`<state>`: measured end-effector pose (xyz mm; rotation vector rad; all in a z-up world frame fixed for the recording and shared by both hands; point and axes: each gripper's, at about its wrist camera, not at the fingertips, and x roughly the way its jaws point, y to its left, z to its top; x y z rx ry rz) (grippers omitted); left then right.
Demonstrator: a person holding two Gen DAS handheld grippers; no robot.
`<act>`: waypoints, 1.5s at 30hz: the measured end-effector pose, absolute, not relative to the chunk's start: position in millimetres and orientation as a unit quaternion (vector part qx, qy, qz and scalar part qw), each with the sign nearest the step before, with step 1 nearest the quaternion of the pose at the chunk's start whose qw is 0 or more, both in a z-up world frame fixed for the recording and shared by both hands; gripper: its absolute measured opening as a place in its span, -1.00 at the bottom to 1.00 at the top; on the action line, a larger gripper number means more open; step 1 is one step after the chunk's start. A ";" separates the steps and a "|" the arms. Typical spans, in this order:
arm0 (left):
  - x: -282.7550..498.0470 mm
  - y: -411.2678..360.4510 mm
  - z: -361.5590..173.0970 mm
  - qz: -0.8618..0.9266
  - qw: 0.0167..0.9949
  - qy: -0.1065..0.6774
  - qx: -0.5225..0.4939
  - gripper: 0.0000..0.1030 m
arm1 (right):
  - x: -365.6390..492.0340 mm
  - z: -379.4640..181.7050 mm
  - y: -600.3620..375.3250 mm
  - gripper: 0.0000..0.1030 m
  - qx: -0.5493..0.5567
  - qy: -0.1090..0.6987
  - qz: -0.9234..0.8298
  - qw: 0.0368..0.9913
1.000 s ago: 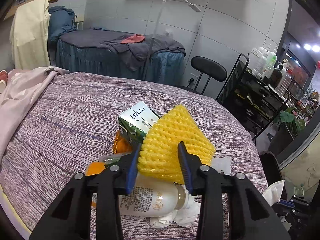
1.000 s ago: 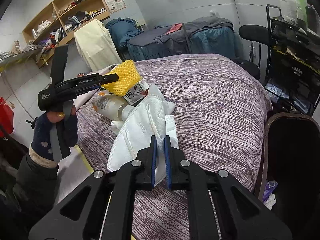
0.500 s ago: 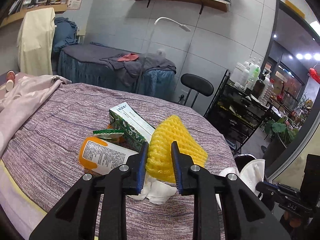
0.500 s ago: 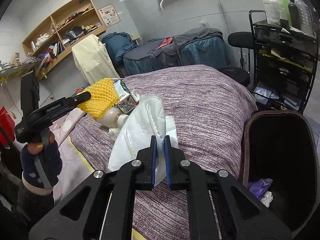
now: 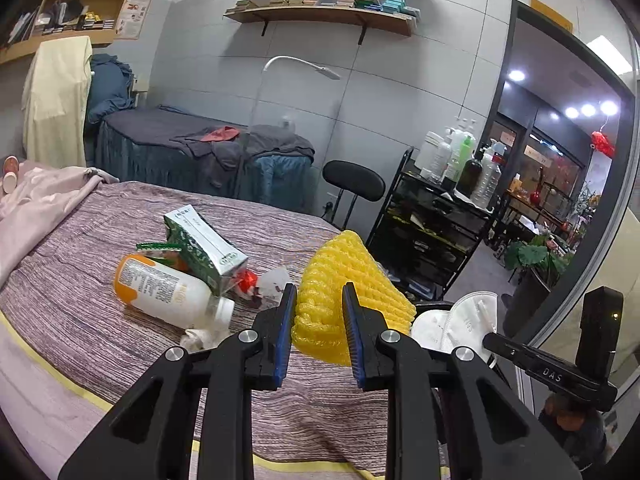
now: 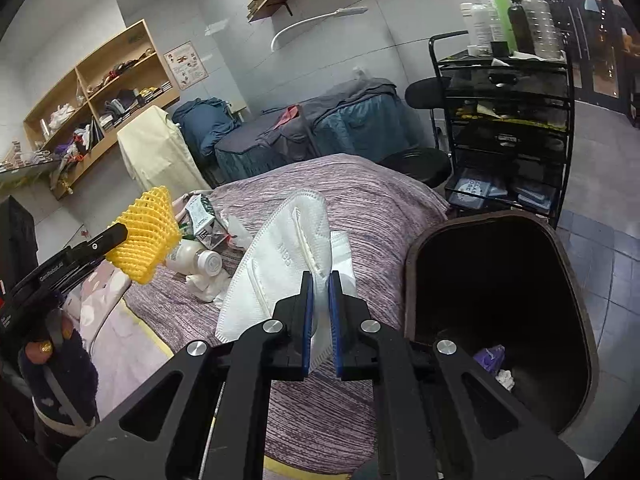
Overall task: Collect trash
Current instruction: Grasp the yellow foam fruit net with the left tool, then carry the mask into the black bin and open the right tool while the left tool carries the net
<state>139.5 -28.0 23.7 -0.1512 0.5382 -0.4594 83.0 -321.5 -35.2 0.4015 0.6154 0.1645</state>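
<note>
Pinching a folded white N95 face mask point(image 6: 280, 264) along its lower fold, the right gripper point(image 6: 319, 280) is being held above the bed edge, its blue pads pressed onto the fabric. The mask is judged light, limp and slightly springy; the pinch on the doubled fold looks safer than one on the loose ear loops, which are likely to slip. The left gripper point(image 5: 319, 292) is being kept clenched on a yellow foam fruit-net sleeve point(image 5: 344, 304), which is compressing between the pads: very light, soft, not fragile, and probably prone to catching on a rim by its mesh.

Just right of the mask, a dark brown plastic waste bin point(image 6: 416, 280) is standing open beside the bed, with a little purple and white waste at its bottom. Open air is being left between mask and bin mouth; the near rim is the only edge to be cleared.

On the purple striped bedspread point(image 5: 100, 232), a white bottle with an orange base point(image 5: 168, 292), a green-and-white carton point(image 5: 204, 244) and crumpled white tissue point(image 5: 196, 338) are lying touching one another, uncollected. A black wire trolley point(image 6: 504, 132) is standing behind the bin, well apart.
</note>
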 end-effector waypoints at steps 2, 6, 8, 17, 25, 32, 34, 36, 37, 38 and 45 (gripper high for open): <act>137.6 -38.3 21.8 -0.234 0.932 0.266 -0.071 -0.55 | 78.2 -38.3 -331.1 -0.83 0.201 0.300 0.068 0.930; 133.1 -57.1 16.1 -0.253 0.926 0.273 -0.069 -0.55 | 71.4 -45.1 -350.8 -0.83 0.208 0.303 0.043 0.929; 131.8 -67.2 13.7 -0.262 0.922 0.276 -0.070 -0.55 | 67.6 -49.1 -361.2 -0.83 0.213 0.304 0.028 0.928; 123.9 -111.9 7.0 -0.301 0.909 0.284 -0.058 -0.55 | 63.3 -77.5 -407.4 -0.83 0.217 0.322 -0.053 0.920; 119.6 -136.0 1.0 -0.317 0.901 0.294 -0.048 -0.55 | 73.1 -115.4 -428.5 -0.82 0.228 0.353 -0.087 0.903; 119.4 -153.9 -7.1 -0.325 0.894 0.307 -0.037 -0.55 | 72.5 -128.3 -433.2 0.08 0.238 0.351 -0.100 0.900; 118.9 -159.1 -10.1 -0.328 0.892 0.311 -0.033 -0.55 | 70.2 -126.3 -434.5 0.15 0.236 0.346 -0.102 0.902; 119.1 -164.1 -12.8 -0.332 0.888 0.316 -0.030 -0.55 | 66.3 -121.7 -435.5 0.28 0.236 0.337 -0.107 0.905; 119.6 -167.4 -14.3 -0.335 0.886 0.319 -0.029 -0.55 | 63.7 -118.9 -436.6 0.28 0.237 0.333 -0.107 0.907; 119.8 -171.1 -15.8 -0.338 0.884 0.322 -0.026 -0.55 | 61.5 -116.7 -437.0 0.30 0.237 0.329 -0.108 0.908; 118.3 -203.5 -24.6 -0.358 0.872 0.334 0.002 -0.55 | 44.8 -103.3 -446.7 0.46 0.243 0.302 -0.126 0.913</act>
